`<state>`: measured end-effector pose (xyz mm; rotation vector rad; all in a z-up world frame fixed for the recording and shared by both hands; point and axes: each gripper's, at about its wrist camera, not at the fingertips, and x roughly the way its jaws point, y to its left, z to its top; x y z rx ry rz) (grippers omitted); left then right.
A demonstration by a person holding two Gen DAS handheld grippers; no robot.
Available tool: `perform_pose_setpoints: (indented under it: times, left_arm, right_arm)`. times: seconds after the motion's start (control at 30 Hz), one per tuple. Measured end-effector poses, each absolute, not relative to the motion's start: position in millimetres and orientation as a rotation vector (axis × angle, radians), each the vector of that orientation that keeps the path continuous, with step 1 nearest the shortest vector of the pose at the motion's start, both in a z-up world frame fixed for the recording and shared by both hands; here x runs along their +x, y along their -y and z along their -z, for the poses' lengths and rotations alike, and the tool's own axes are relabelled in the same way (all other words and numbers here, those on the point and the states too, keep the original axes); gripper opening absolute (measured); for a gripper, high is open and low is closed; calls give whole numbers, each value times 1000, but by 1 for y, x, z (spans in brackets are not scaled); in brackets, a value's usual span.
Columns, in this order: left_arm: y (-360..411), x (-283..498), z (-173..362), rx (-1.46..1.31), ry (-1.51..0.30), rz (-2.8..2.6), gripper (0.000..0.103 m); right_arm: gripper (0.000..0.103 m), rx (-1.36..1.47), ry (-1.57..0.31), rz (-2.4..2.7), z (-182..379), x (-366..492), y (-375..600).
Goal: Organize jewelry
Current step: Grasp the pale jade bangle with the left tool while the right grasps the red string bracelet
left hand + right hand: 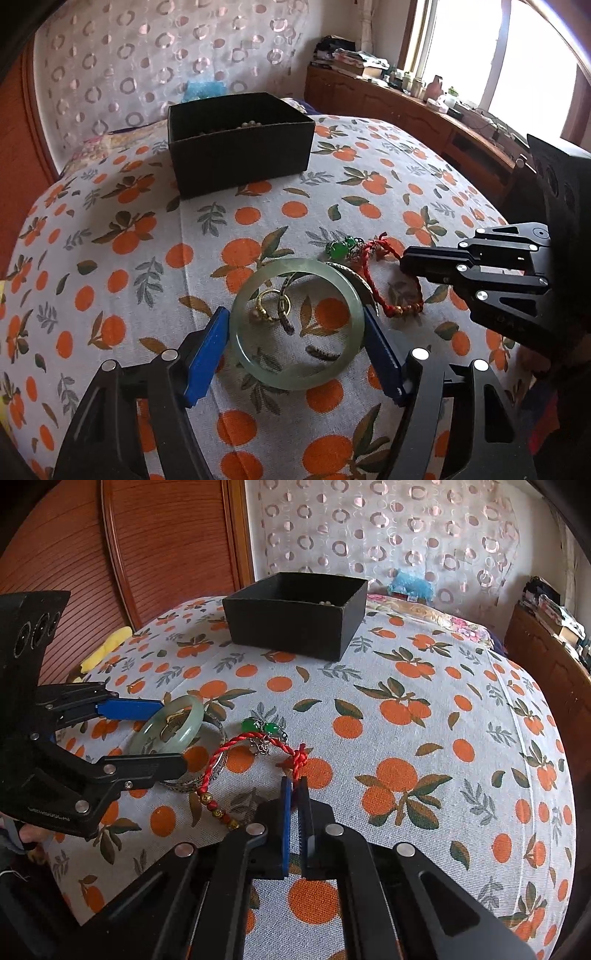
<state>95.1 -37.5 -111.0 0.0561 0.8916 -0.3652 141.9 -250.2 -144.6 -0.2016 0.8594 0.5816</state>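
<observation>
A pale green jade bangle [295, 325] lies on the orange-print cloth between the blue pads of my left gripper [295, 321], which closes on its two sides; it also shows in the right wrist view [170, 725]. Gold rings [269, 306] lie inside the bangle. A silver bangle [199, 775] lies partly under it. A red cord bracelet [255, 753] with gold beads lies to the right, with green stone earrings [264, 728] beside it. My right gripper [294, 781] is shut on the red cord's knot. A black box [240, 142] stands farther back.
The cloth-covered table [406, 738] curves away at all edges. A wooden cabinet [406, 107] with clutter stands under the window at right. A patterned curtain [147, 55] hangs behind the box. A yellow object [107, 646] lies at the table's left edge.
</observation>
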Motion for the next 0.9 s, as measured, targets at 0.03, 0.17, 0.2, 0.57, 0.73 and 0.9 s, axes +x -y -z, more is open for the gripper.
perform_pose_setpoints:
  times: [0.03,0.17,0.2,0.57,0.73,0.9]
  left_arm:
    - [36,93,110,56,-884,359,68]
    - [27,84,100,44,-839,326,68]
    - [23,80,96,37,-824,319,68]
    - [-12,64,81,14,-776,244,68]
    - [-17,64,84,0,-777,238,68]
    - [-15,63,84,8,-773,240,68]
  right_arm:
    - [4,-201,-860,-582,144,142,250]
    - [4,-197,-861,-584,145,142,250]
    - [4,-198,-861,-583,145,142,250]
    - [1,-157,-824,-579,132,136,263]
    - [1,-172,-788,-582,116,129,266]
    - [1,-170,-742,-562,102,127,272]
